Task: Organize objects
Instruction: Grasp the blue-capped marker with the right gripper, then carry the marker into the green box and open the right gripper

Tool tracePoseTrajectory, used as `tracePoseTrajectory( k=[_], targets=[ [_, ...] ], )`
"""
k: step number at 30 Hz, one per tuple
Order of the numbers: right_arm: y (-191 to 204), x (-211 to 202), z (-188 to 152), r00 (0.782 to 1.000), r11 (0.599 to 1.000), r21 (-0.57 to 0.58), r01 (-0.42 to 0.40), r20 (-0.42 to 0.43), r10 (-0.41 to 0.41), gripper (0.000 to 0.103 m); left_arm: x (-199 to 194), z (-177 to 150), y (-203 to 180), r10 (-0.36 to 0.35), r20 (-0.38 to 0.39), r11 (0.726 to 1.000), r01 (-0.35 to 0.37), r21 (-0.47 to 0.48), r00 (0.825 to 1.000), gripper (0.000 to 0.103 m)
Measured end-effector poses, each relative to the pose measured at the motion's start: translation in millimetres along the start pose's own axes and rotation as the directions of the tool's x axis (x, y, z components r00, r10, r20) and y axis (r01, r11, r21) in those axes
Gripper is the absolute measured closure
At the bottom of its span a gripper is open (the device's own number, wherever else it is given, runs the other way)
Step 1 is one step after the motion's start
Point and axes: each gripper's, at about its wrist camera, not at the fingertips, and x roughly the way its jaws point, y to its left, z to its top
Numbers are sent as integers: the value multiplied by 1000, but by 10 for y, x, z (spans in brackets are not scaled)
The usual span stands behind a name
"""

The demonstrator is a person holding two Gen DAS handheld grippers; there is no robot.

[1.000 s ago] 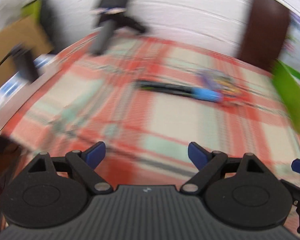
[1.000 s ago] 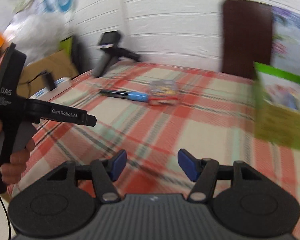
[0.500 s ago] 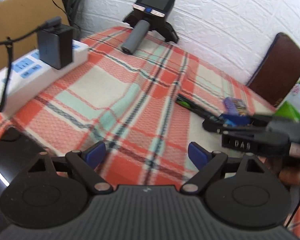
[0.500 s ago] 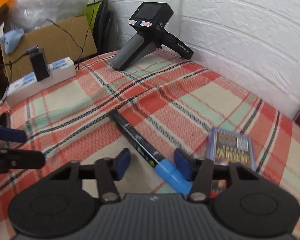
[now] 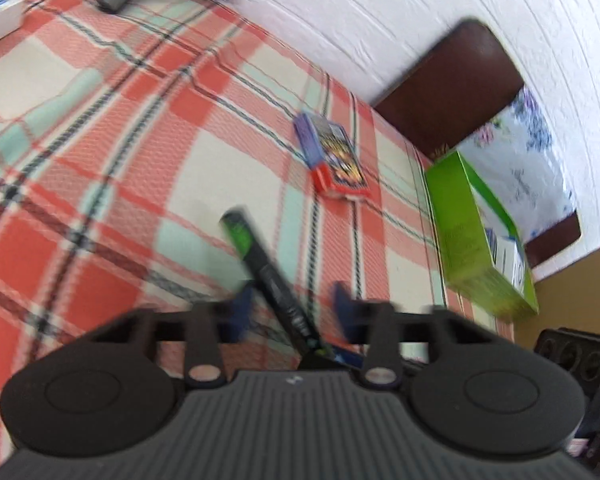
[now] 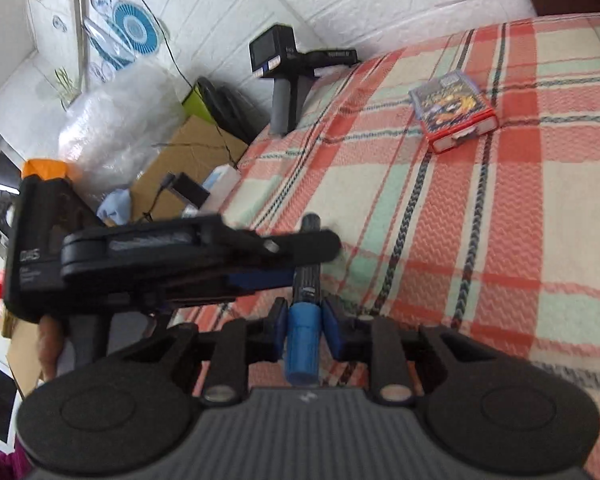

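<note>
A marker with a black barrel (image 5: 268, 268) and a blue cap (image 6: 302, 332) is held above the plaid tablecloth (image 6: 480, 220). My right gripper (image 6: 304, 320) is closing and its pads press both sides of the blue cap. From the left, my left gripper (image 5: 292, 308) crosses the right wrist view (image 6: 300, 260), closing across the barrel, which runs slantwise between its blurred blue pads. A small card box (image 5: 336, 160) with a red base lies farther back on the cloth (image 6: 454, 108).
A green box (image 5: 468, 240) stands at the table's right edge beside a dark chair back (image 5: 448, 88). A spare handheld gripper (image 6: 284, 64) rests at the far corner. Cardboard, bubble wrap and cables crowd the floor to the left (image 6: 188, 148). A hand (image 6: 50, 344) holds the left tool.
Both grippers went from open to closed on the marker: the right on the blue cap, the left on the barrel. The marker has come up off the cloth, and both views have swung.
</note>
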Motion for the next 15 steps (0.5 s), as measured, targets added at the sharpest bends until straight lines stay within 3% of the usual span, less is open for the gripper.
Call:
tracePoseTrajectory(
  k=[5, 8, 11, 15],
  targets=[
    [-104, -366, -23, 994, 1000, 6, 3, 109, -3, 83, 56, 107, -546, -13, 5, 993, 12, 119, 1000, 75],
    [-221, -643, 6, 978, 1000, 15, 26, 207, -28, 83, 211, 177, -1004, -36, -15, 977, 38, 212, 999, 75],
    [-394, -996, 58, 943, 997, 31, 67, 325, -73, 83, 441, 279, -1538, -69, -44, 948, 79, 307, 997, 75],
    [-668, -1511, 177, 867, 987, 69, 147, 471, -162, 83, 750, 312, -2298, -114, -82, 892, 139, 431, 990, 75]
  ],
)
